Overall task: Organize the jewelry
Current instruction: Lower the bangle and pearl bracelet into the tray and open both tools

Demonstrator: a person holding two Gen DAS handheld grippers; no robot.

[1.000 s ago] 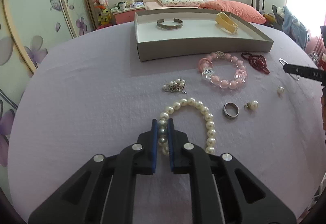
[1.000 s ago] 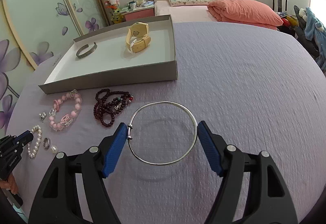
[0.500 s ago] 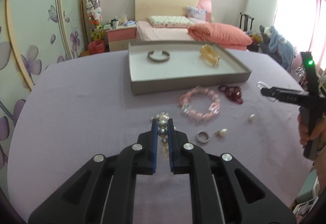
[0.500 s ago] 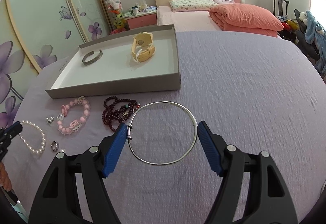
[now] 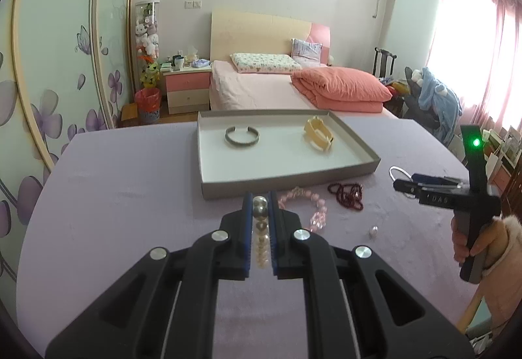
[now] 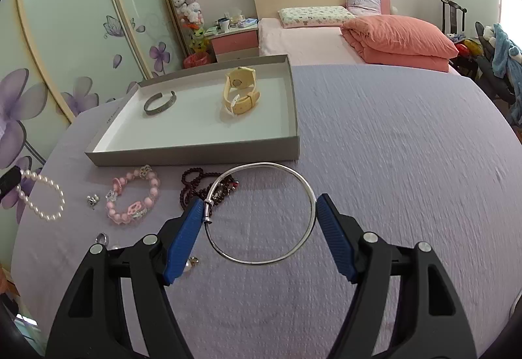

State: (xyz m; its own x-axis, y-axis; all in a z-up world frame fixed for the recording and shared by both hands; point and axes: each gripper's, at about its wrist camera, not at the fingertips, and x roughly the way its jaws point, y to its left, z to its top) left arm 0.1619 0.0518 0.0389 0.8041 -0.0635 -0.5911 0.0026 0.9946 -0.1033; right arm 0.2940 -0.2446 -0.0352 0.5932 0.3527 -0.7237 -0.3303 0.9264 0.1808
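a: what differs from a second ago on my left feed?

b: a second ago my left gripper (image 5: 261,222) was down on the purple tablecloth (image 5: 124,196) around the pearl bracelet (image 6: 42,196). now it is raised, the camera looks across the room, and the strand hangs clear of the cloth from its tip.

a: how far open is it?

b: barely. the blue pads (image 5: 247,228) sit close together, clamped on the beads, which line up in the narrow slot between them. the pearls look creamy white, round and evenly sized; the right view shows the loop dangling at the far left.

a: moving right from there?

b: a small silver charm (image 6: 93,200) lies on the cloth, then the pink bead bracelet (image 6: 132,196), then the dark red bead string (image 6: 195,186). behind them is the grey tray (image 6: 195,153) with a silver cuff (image 6: 159,103) and a yellow watch (image 6: 239,91) inside, well apart.

a: and my right gripper?

b: the right gripper (image 6: 259,222) is spread wide, as before, yet gripping: the thin silver bangle (image 6: 261,212) spans the gap, each blue pad touching its rim. the bangle is held above the cloth, and its far edge now overlaps the red string, where earlier it sat beside it. a ring (image 6: 101,238) and a pearl earring (image 6: 191,262) lie near my left finger.
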